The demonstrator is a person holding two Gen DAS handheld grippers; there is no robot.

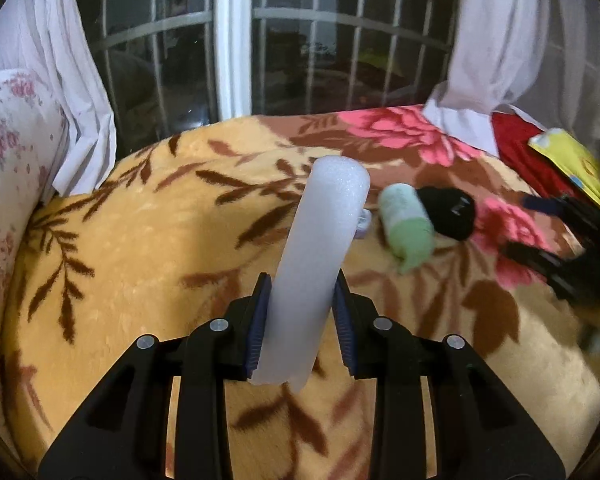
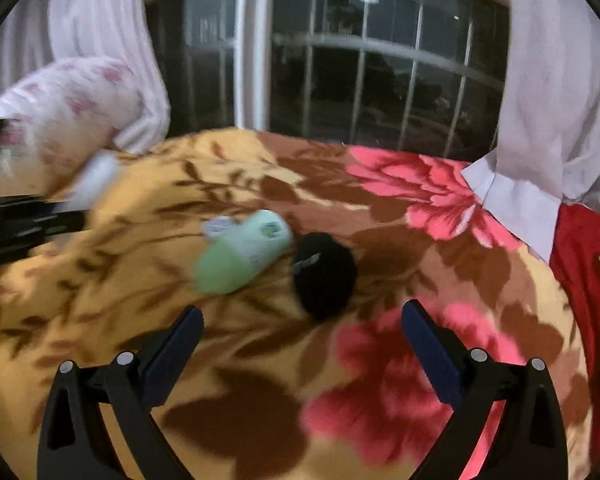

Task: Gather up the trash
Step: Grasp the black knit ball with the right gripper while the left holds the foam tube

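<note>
Warm indoor light falls on the bed blanket (image 1: pixel 148 248) from above and behind the cameras; the window (image 1: pixel 340 52) is dark, with faint reflections on its glass. Shadow darkens the blanket's left edge. Both fisheye views bend straight lines and vignette to black at the corners. The left wrist view is mostly sharp, smeared only at its right edge; the right wrist view is motion-blurred throughout.

Barred window (image 1: pixel 300 40) (dark outside), white curtains (image 1: pixel 500 40), floral blanket (image 1: pixel 140 240).
</note>
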